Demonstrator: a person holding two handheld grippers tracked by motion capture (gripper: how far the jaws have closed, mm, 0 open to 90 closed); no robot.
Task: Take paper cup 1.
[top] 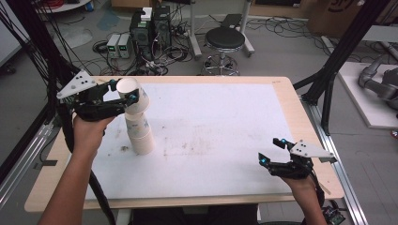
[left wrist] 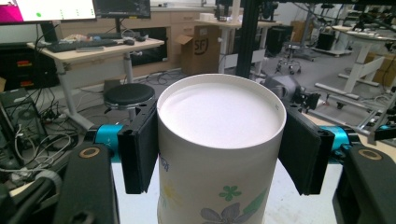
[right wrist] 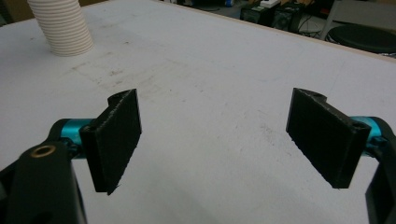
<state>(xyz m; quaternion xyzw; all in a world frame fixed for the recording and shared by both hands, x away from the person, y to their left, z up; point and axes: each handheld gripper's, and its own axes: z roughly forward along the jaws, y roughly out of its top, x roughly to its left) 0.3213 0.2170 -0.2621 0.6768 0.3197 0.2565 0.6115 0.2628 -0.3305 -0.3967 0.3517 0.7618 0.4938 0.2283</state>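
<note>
**A cluttered lab around a pale worktop**

The worktop [top: 225, 140] has a white, scuffed surface with a light wooden edge. At twelve o'clock beyond it, a black round stool [top: 225, 40] stands on the grey floor [top: 291, 51]. At eleven o'clock, computer towers [top: 151, 28] sit among tangled cables [top: 173, 54]. Black frame struts [top: 340, 51] rise at two o'clock. The left gripper view shows a desk [left wrist: 93, 49] with monitors [left wrist: 121, 8] and a cardboard box [left wrist: 200, 46].

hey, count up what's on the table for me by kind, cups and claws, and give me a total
Lone paper cups: 1, the cup held in the left claw
Stacks of cups: 1, the cup stack; its cup count cannot be told
Claws: 2, including the right claw
Total: 4
</note>
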